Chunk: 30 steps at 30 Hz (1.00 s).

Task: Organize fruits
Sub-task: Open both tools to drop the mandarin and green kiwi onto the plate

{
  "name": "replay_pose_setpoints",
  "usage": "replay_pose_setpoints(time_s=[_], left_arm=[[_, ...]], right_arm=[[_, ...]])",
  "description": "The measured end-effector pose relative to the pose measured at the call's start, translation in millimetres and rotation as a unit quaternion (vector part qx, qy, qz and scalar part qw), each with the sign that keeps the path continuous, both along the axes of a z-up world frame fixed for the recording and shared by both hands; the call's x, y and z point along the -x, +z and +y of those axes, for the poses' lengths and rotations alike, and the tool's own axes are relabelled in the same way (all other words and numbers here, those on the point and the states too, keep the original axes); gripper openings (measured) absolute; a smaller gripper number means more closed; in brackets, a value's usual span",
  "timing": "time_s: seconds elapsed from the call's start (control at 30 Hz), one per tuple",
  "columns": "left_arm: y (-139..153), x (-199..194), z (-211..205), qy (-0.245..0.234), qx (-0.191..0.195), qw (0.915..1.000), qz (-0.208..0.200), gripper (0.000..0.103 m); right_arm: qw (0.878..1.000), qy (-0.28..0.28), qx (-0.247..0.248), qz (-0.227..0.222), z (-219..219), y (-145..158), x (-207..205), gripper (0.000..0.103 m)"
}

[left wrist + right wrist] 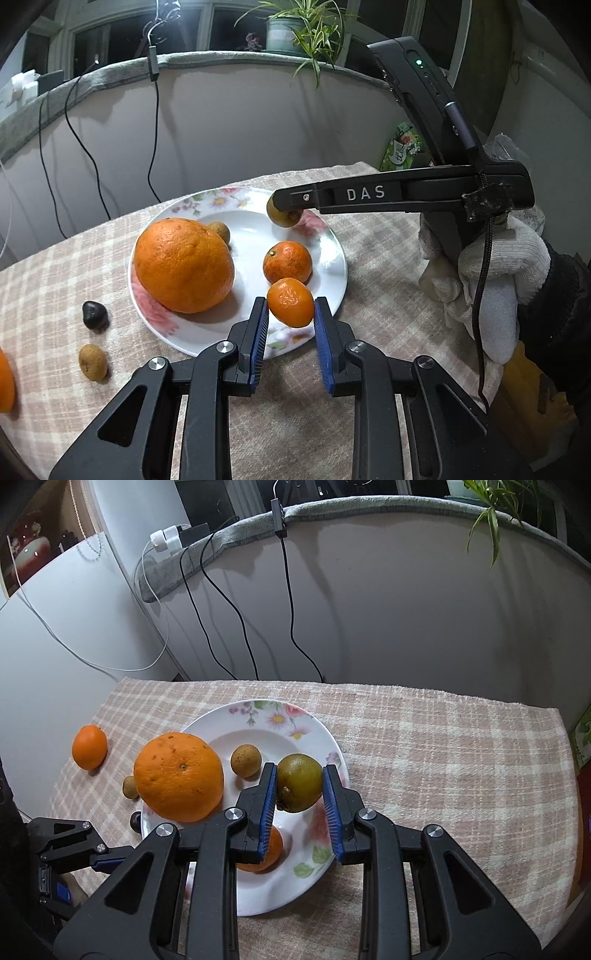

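Pinching a small mandarin (290, 302) across its middle, the left gripper (290, 317) has both blue ribbed pads pressed on the peel, fruit held above the near rim of the floral plate (332, 273). Looks light, thin loose skin, soft under pressure; grip at the widest band as now, gently, or it will bruise or squirt out.

The right gripper (300, 794) is clamped the same way on a greenish-brown round fruit (298, 782), held over the plate's right side. It seems firmer, with smooth skin that is likely a bit slippery; its stem nub points down-left, clear of the pads.

On the plate: a big orange (184, 265), heavy and too wide for an easy pinch, so probably best left put; a second mandarin (287, 261); and a small tan longan-like fruit (220, 231) behind the orange.

Off the plate on the checked cloth (388, 258): a dark nut-like piece (95, 314), another small tan fruit (93, 362), and a loose mandarin (89, 746) further left. A person's gloved hand (491, 273) holds the right tool.
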State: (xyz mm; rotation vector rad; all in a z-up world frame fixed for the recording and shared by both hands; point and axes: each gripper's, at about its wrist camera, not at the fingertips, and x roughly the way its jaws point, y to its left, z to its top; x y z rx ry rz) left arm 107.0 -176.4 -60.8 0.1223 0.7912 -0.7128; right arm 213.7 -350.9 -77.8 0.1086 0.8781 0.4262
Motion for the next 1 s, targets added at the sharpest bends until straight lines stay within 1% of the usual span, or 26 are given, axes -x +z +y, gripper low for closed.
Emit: replay_pose_setpoints(time_s=[0.2,0.5,0.53,0.57,0.6,0.63,0.67,0.73,0.8,0.87,1.0], left_arm=[[-1,-1,-4,0.001,0.000,1.0000,0.006,0.023],[0,-4,-3,0.007,-0.002,1.0000,0.001,0.024],[0,-3,-3,0.008,-0.002,1.0000,0.000,0.029],[0,-3,-3,0.009,-0.002,1.0000,-0.001,0.033],[1,-3,-2,0.012,-0.001,0.9999,-0.002,0.040],[1,-3,-2,0.014,0.000,0.9999,-0.002,0.040],[1,-4,-1,0.015,0.001,0.9999,-0.002,0.040],[1,-4,0,0.017,0.001,0.9999,-0.002,0.040],[1,-4,3,0.017,0.004,0.9998,-0.002,0.040],[2,-3,5,0.018,0.005,0.9998,-0.003,0.040],[5,0,9,0.019,0.008,0.9998,-0.006,0.040]], right_arm=[[1.000,0.003,0.004,0.004,3,-3,-1,0.026],[1.000,0.005,0.012,0.003,7,-2,-2,0.027],[1.000,0.004,0.013,0.003,7,-2,-2,0.030],[1.000,0.004,0.013,0.002,7,-1,-2,0.038],[1.000,0.004,0.012,-0.001,7,0,-1,0.043],[1.000,0.003,0.012,-0.004,7,1,0,0.053],[1.000,0.002,0.012,-0.010,7,3,1,0.058],[1.000,0.001,0.013,-0.017,7,7,3,0.061],[1.000,-0.001,0.011,-0.021,6,10,3,0.066],[1.000,-0.005,0.010,-0.026,6,14,5,0.074],[0.999,-0.009,0.009,-0.032,5,20,8,0.077]])
